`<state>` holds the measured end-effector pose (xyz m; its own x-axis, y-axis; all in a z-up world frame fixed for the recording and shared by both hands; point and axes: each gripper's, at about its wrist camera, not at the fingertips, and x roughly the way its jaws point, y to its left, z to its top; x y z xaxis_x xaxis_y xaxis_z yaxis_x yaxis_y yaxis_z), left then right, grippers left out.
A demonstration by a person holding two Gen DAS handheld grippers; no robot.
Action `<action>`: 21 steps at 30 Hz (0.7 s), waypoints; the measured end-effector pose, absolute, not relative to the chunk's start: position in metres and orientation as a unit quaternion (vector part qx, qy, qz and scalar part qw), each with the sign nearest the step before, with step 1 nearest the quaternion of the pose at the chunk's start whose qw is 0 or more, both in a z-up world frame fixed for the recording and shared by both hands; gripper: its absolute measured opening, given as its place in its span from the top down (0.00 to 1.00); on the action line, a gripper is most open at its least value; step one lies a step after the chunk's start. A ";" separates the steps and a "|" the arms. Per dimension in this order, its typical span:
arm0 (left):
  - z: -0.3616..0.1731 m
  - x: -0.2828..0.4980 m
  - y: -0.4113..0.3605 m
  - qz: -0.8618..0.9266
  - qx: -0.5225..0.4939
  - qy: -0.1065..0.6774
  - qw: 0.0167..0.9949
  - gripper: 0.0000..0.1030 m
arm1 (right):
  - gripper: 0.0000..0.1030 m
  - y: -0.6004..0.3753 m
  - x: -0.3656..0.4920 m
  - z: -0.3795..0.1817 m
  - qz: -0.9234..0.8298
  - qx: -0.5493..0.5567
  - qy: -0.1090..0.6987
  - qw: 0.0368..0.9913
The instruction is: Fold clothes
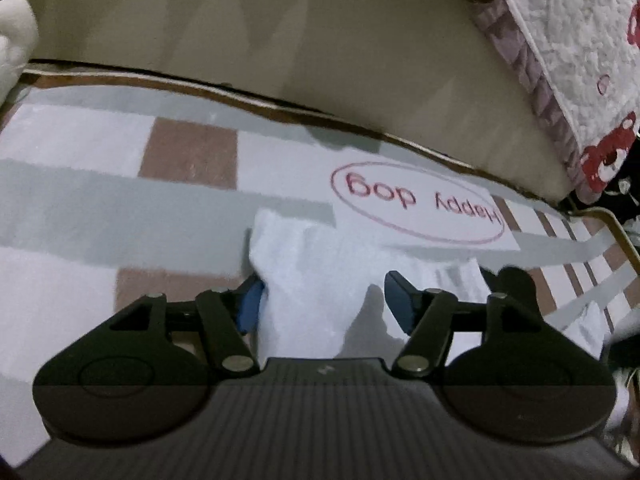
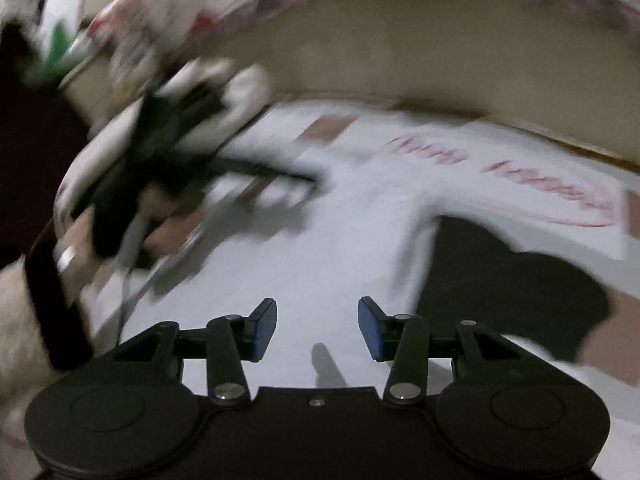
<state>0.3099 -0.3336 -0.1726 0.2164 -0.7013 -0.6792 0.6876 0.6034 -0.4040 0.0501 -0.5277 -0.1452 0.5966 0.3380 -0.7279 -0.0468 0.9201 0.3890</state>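
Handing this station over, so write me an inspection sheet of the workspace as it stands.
Surface: checked cloth in grey, white and brown, with a red oval print reading "Happy dog", seen upside down.
Job's things: white garment lying bunched on the cloth.
Clutter: nothing seen.
Grippers: left gripper has its jaws apart with the garment between them, one blue pad beside its edge; right gripper has its jaws apart over white fabric, nothing between them.
Cables: none that can be made out; the right wrist view is blurred.
Surroundings: quilted cover with red bears and a frilled edge; beige panel behind the cloth.
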 end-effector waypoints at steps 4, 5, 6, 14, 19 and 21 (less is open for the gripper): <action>-0.172 0.291 -0.355 -0.456 0.093 0.390 0.794 0.55 | 0.51 -0.503 0.050 -0.161 0.110 0.149 0.481 0.857; -0.173 0.285 -0.359 -0.459 0.115 0.377 0.796 0.57 | 0.51 -0.500 0.048 -0.164 0.101 0.130 0.489 0.857; -0.174 0.278 -0.363 -0.462 0.138 0.363 0.797 0.68 | 0.51 -0.499 0.044 -0.167 0.091 0.112 0.496 0.856; -0.131 0.257 -0.343 -0.485 0.054 0.348 0.801 0.93 | 0.50 -0.544 0.023 -0.183 0.045 0.224 0.473 0.851; -0.081 0.192 -0.284 -0.532 -0.015 0.313 0.786 0.93 | 0.50 -0.590 0.015 -0.205 -0.001 0.445 0.419 0.792; -0.070 0.150 -0.263 -0.552 -0.020 0.307 0.775 0.93 | 0.49 -0.605 0.009 -0.218 -0.020 0.529 0.390 0.754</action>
